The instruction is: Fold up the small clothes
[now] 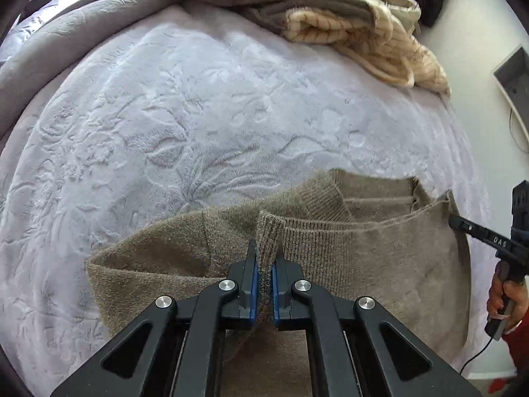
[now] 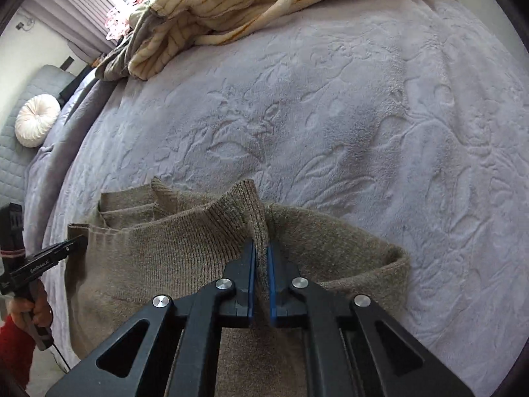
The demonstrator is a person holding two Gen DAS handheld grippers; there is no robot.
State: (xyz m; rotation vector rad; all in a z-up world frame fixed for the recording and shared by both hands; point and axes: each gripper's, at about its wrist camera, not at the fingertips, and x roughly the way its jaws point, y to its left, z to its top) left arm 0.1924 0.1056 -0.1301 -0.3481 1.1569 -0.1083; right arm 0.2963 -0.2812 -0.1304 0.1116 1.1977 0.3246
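Note:
A brown knitted sweater (image 1: 363, 254) lies on the pale lilac bedspread (image 1: 198, 115), its ribbed hem lifted. My left gripper (image 1: 264, 254) is shut on a fold of the ribbed edge. My right gripper (image 2: 261, 248) is shut on another fold of the same sweater (image 2: 165, 258). Each gripper shows in the other's view: the right one (image 1: 456, 221) at the sweater's right corner, the left one (image 2: 79, 240) at its left corner. The cloth hangs between the two grips, with folded layers lying behind.
A heap of cream striped and grey clothes (image 1: 357, 33) lies at the far side of the bed, also in the right wrist view (image 2: 231, 3). A round white cushion (image 2: 36, 124) rests by the grey headboard. The bed edge and floor (image 1: 489, 82) are at the right.

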